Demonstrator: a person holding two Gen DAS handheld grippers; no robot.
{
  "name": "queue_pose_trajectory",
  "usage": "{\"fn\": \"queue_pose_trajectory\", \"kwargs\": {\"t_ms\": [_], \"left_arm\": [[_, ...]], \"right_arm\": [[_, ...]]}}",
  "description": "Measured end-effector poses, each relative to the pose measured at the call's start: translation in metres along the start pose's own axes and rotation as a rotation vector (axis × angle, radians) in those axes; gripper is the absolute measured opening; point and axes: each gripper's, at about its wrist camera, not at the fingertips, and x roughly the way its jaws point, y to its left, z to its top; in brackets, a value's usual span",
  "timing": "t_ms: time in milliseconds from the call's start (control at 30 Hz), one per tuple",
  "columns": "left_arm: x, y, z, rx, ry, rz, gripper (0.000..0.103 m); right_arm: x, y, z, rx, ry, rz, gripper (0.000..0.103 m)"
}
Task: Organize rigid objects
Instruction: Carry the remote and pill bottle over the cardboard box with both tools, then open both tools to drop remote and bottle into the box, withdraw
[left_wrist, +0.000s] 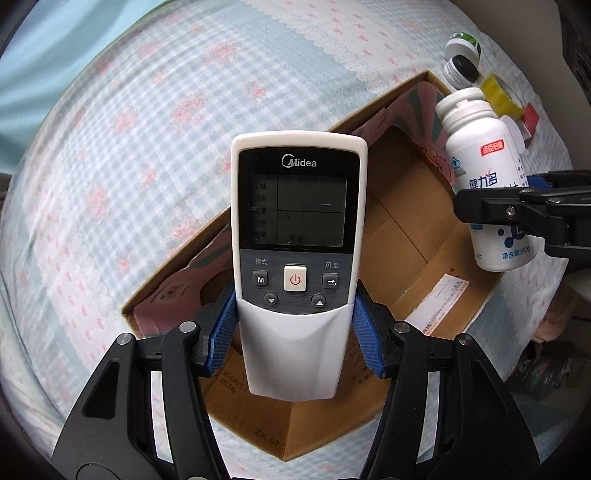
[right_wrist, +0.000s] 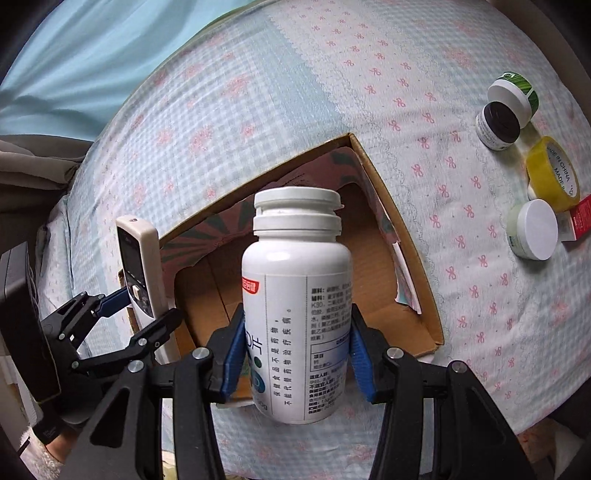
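Patterned bedspread (right_wrist: 295, 92), open cardboard box (left_wrist: 413, 236) waiting on it.
Left gripper (left_wrist: 295, 332) clamps the remote (left_wrist: 297, 221), right gripper (right_wrist: 297, 347) clamps the white bottle (right_wrist: 295, 295), both above the box; dropped together, they could collide or hit the rim.
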Motion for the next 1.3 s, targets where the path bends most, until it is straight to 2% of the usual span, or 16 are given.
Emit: {"fn": "queue_pose_trajectory", "kwargs": {"t_ms": [100,267,500,533,567,600,633,667,700,733,967,1133,1300], "left_arm": [[0.025,-0.014,0.001,0.072,0.025,0.008,0.055],[0.053,-0.024,-0.001,0.123,0.062,0.015,0.055],[0.053,-0.026,0.004,0.153,0.037,0.026,0.055],[0.051,-0.026,0.005,0.152,0.029,0.023,0.060],[0.047,-0.026,0.006,0.144,0.019,0.019,0.085],[0.044,-0.025,0.007,0.134,0.014,0.011,0.103],[0.040,-0.025,0.008,0.125,0.000,0.005,0.103],[0.035,-0.024,0.008,0.117,-0.017,-0.001,0.103],[0.031,-0.023,0.008,0.110,-0.031,-0.007,0.103],[0.028,-0.023,0.008,0.106,-0.039,-0.007,0.103],[0.020,-0.025,0.006,0.084,-0.046,-0.007,0.103],[0.006,-0.028,0.004,0.073,-0.068,-0.001,0.103],[-0.028,-0.023,-0.012,0.010,-0.092,-0.007,0.103]], "right_arm": [[0.031,-0.001,0.004,-0.044,0.041,-0.021,0.046],[0.052,-0.008,0.006,-0.004,0.061,-0.009,0.046],[0.055,-0.008,0.008,-0.026,0.063,-0.013,0.046],[0.055,-0.008,0.008,-0.029,0.063,-0.016,0.046],[0.055,-0.007,0.008,-0.039,0.060,-0.024,0.046],[0.055,-0.006,0.008,-0.054,0.056,-0.039,0.046],[0.054,-0.005,0.008,-0.065,0.053,-0.053,0.047],[0.053,-0.005,0.008,-0.066,0.049,-0.061,0.053],[0.050,-0.006,0.007,-0.061,0.044,-0.056,0.081],[0.047,-0.007,0.006,-0.058,0.039,-0.032,0.103],[0.035,-0.013,0.000,-0.031,0.021,-0.004,0.103],[0.021,-0.003,-0.002,-0.070,0.010,0.004,0.103],[-0.003,0.012,-0.015,-0.112,-0.019,-0.006,0.103]]}}
